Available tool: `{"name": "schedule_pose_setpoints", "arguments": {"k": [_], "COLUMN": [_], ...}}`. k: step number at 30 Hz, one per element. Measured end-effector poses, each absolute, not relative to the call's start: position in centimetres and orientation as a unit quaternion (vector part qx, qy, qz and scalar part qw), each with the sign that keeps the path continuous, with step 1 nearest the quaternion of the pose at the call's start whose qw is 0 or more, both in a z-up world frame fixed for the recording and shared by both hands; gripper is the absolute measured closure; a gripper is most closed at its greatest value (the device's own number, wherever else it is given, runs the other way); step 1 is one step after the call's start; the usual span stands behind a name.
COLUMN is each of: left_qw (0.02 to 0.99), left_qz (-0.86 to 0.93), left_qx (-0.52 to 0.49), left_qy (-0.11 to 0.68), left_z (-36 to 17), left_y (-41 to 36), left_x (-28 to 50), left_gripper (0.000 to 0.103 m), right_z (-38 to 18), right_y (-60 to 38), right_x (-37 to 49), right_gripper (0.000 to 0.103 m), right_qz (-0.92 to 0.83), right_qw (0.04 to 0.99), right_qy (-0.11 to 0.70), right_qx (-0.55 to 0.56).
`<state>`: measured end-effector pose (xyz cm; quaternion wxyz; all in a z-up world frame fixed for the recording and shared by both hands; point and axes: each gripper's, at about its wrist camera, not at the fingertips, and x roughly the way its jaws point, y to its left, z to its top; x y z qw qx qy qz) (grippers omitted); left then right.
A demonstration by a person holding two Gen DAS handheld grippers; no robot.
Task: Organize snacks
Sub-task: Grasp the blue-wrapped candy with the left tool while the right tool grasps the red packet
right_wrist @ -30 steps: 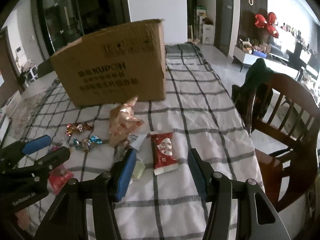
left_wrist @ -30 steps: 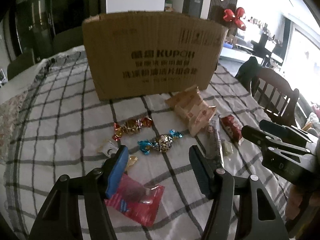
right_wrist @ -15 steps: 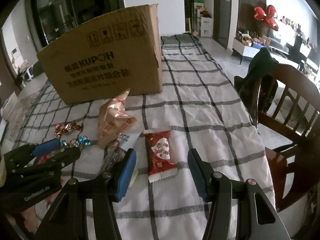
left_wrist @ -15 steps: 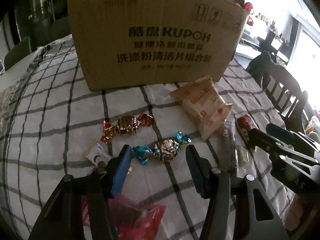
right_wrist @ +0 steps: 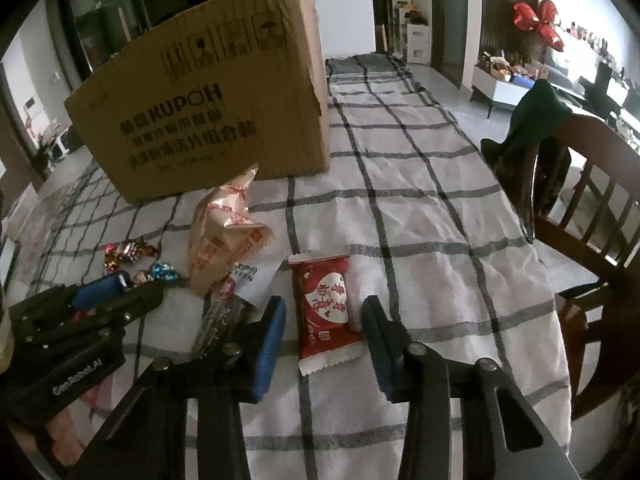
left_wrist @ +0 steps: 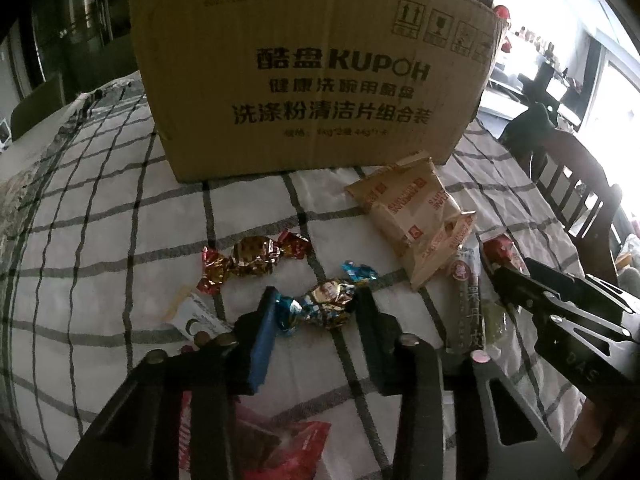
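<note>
Wooden chair (right_wrist: 576, 216), checked tablecloth (right_wrist: 420, 200), seemingly bright window (left_wrist: 616, 92)

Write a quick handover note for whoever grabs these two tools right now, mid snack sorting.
Left tool: open, straddling the blue-wrapped candy on the tablecloth.
Right tool: open, around the red snack packet.
Also loose: gold-red candy, tan snack bags, a long clear-wrapped stick.
Cardboard box stands behind them.
Done: nothing visibly sorted.
Left: likely close on both, then the rest.

A cardboard box (left_wrist: 312, 76) is standing on the tabletop (right_wrist: 420, 216); before it are lying two wrapped candies (left_wrist: 256, 258), with snack packets (left_wrist: 416, 216) lying to their right.
</note>
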<state>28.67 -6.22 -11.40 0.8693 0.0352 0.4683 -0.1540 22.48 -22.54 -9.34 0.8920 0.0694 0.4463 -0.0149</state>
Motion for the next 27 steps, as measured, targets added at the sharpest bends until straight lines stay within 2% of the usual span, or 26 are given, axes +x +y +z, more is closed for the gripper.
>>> {"name": "schedule_pose_setpoints", "arguments": {"k": [2, 5, 19, 27], "left_qw": [0.87, 0.87, 0.882, 0.883], "left_qz": [-0.154, -0.155, -0.16, -0.162], "left_qx": [0.036, 0.032, 0.025, 0.024], "left_qy": [0.467, 0.467, 0.442, 0.44], "left_z": [-11.4, -11.4, -8.7, -8.4], "left_y": [-6.1, -6.0, -5.9, -6.1], "left_x": [28.6, 28.6, 26.9, 26.3], "left_gripper": [0.07, 0.074, 0.074, 0.074], "right_z": [-9.4, -9.3, -7.6, -9.2], "right_y": [-22.4, -22.3, -22.5, -22.8], "right_x": [22.4, 22.2, 21.4, 21.8], "right_gripper": [0.074, 0.075, 0.076, 0.076], "right_qz": [-0.017, -0.018, -0.011, 0.002], "right_qw": [0.893, 0.896, 0.905, 0.89], "right_qy": [0.445, 0.441, 0.421, 0.449], "right_qx": [0.064, 0.056, 0.067, 0.082]}}
